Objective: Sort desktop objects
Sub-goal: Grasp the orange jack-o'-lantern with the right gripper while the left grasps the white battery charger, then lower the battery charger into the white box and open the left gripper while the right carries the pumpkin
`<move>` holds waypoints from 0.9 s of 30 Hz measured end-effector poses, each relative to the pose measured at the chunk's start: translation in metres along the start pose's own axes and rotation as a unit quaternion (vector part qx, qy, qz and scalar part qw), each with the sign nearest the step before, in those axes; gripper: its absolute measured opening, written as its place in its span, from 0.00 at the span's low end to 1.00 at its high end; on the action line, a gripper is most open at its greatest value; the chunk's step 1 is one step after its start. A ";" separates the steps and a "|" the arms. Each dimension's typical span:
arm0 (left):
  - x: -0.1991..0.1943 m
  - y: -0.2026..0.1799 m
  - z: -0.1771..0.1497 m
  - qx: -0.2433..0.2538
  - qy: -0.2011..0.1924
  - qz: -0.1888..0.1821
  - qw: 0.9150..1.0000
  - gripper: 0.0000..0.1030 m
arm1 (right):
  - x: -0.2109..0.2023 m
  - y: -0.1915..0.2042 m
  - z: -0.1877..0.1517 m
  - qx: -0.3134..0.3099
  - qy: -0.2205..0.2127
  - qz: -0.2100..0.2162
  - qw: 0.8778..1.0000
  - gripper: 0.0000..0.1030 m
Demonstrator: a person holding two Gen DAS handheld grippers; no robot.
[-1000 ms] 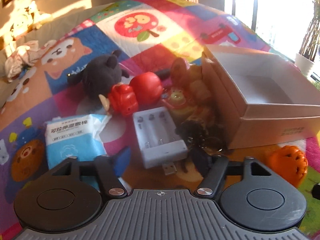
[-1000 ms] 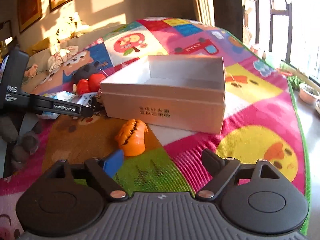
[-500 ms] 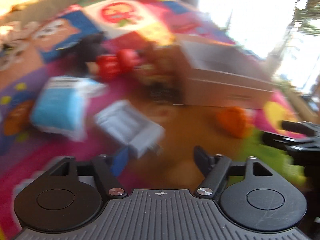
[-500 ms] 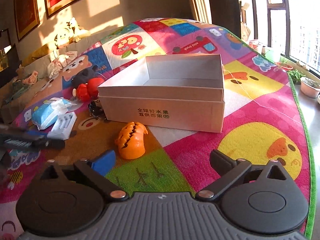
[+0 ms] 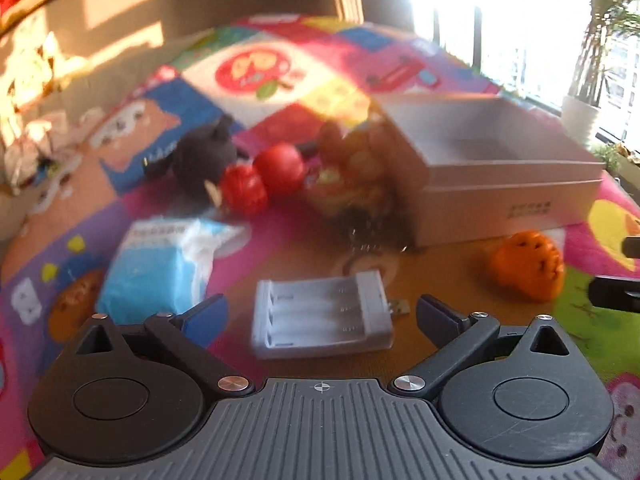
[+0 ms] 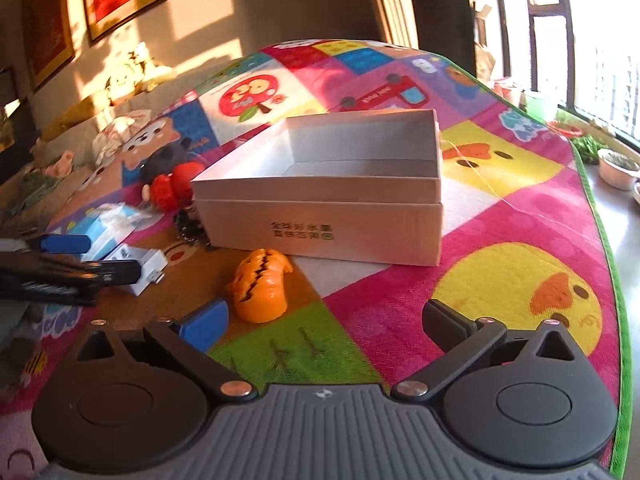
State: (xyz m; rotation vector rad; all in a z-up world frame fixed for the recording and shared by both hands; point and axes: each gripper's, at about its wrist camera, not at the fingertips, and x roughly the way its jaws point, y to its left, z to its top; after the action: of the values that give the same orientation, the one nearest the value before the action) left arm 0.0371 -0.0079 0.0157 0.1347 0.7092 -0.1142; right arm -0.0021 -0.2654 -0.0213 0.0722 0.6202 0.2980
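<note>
box: far centre on mat
battery charger: near, left of box
tissue pack: left of charger
pumpkin toy: before box

the left gripper points down at a slant, its jaws wide apart after just opening more, gripping nothing. the right gripper also tilts down, jaws spread wide, empty. in the right view, the left gripper sits at nine o'clock.

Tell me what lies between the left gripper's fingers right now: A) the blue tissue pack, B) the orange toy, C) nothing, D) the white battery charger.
D: the white battery charger lies on the mat between the open left gripper fingers, not pinched.
</note>
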 end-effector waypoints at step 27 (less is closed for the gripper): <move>-0.066 -0.013 0.011 -0.014 -0.059 -0.093 0.994 0.92 | -0.029 0.032 0.045 -0.117 0.058 0.057 0.990 0.24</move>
State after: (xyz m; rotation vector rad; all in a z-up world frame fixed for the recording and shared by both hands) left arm -0.0075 -0.0186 0.0658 0.0346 0.6044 -0.2880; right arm -0.0063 -0.2427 0.0364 -0.1361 0.6937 0.4866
